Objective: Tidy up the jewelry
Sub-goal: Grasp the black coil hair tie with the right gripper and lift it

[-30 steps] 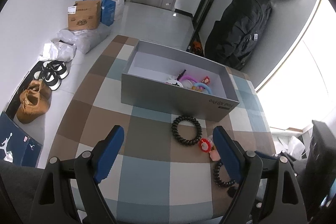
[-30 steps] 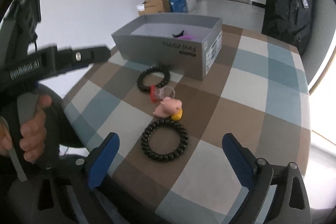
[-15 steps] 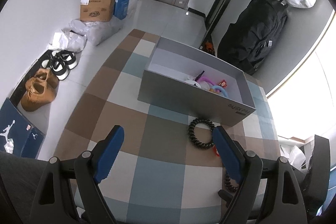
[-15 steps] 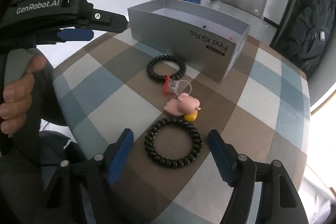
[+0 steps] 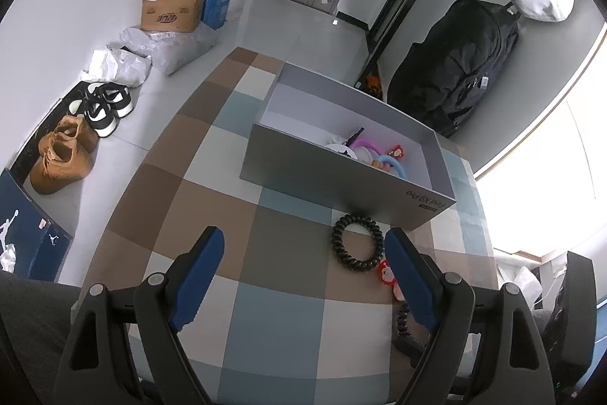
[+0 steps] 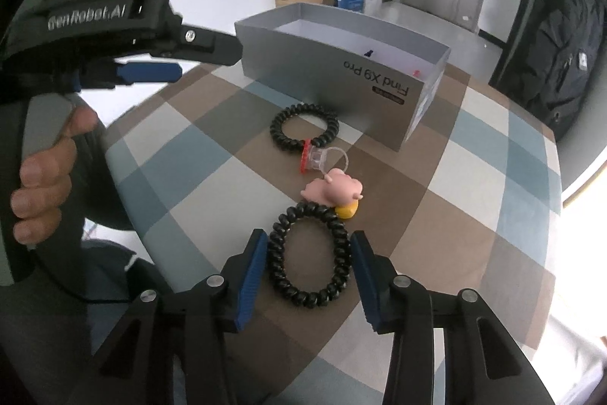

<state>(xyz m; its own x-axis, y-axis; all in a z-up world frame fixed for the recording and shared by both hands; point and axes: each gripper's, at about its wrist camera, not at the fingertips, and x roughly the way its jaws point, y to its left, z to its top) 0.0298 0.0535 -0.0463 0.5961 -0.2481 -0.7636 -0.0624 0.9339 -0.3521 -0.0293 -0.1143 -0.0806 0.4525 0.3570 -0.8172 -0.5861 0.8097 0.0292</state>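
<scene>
A grey open box (image 5: 303, 173) stands on the checked table and holds several colourful pieces (image 5: 373, 152). It also shows in the right wrist view (image 6: 334, 71). A black coil ring (image 5: 356, 241) lies in front of the box, also in the right wrist view (image 6: 303, 126). Beside it lie a red-and-clear ring (image 6: 316, 158) and a pink pig charm (image 6: 335, 190). A second black coil ring (image 6: 309, 255) lies between the fingers of my right gripper (image 6: 309, 270), squeezed to an oval, the pads at its sides. My left gripper (image 5: 303, 272) is open and empty above the table.
The left gripper's body and the hand holding it (image 6: 45, 169) fill the left of the right wrist view. On the floor are shoes (image 5: 64, 154), cardboard boxes (image 5: 172, 6) and a black backpack (image 5: 463, 63). The table edge (image 5: 125, 185) curves at the left.
My right gripper has moved down and forward around the near black coil ring and narrowed onto it. My left gripper has drifted left and back, staying open.
</scene>
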